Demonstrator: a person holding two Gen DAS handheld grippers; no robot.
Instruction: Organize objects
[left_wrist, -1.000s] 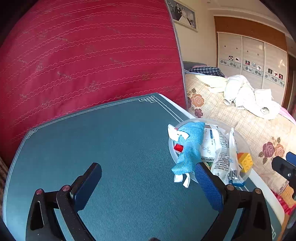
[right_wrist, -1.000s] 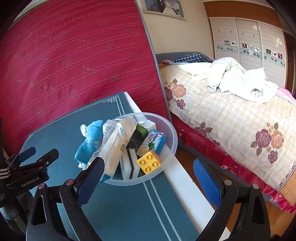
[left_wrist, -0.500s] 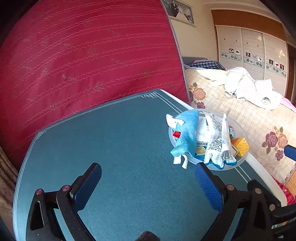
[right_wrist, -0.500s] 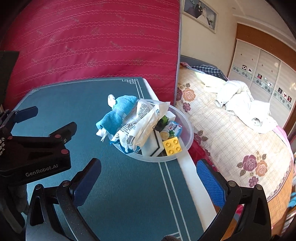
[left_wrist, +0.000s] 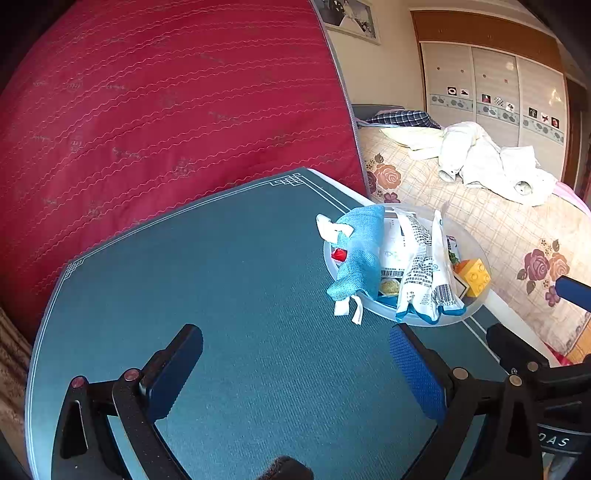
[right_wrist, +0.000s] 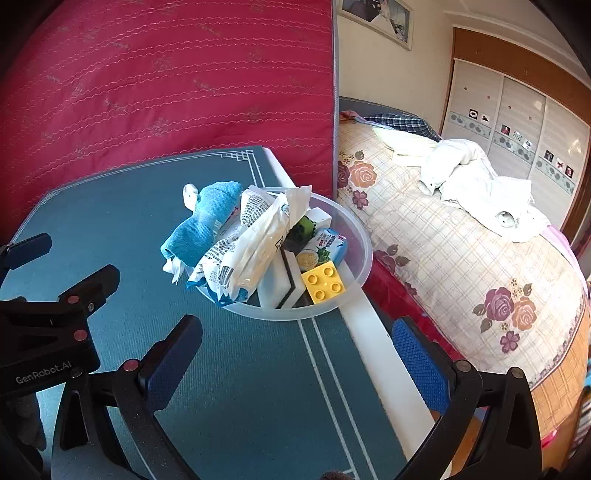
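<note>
A clear plastic bowl (right_wrist: 356, 236) (left_wrist: 476, 306) sits near the right edge of the teal table (right_wrist: 110, 206) (left_wrist: 229, 280). It is heaped with a blue cloth (right_wrist: 207, 221) (left_wrist: 360, 254), white printed packets (right_wrist: 258, 236) (left_wrist: 421, 273), a yellow toy brick (right_wrist: 324, 282) (left_wrist: 474, 275), a white-and-black sponge block (right_wrist: 279, 284) and a small snack pack (right_wrist: 325, 247). My left gripper (left_wrist: 295, 369) is open and empty, short of the bowl. My right gripper (right_wrist: 297, 358) is open and empty too, hovering over the table's right edge in front of the bowl.
A red quilted mattress (right_wrist: 166, 81) leans upright behind the table. A bed (right_wrist: 461, 258) with a floral plaid cover and a white heap of clothes (right_wrist: 476, 184) lies to the right. Wardrobe doors (right_wrist: 517, 122) close the far wall. The left gripper body (right_wrist: 51, 325) shows at the right view's left side.
Both grippers have drawn back from the bowl, which now looks smaller and farther off. Both stay open and empty. The bowl and its contents have not moved.
</note>
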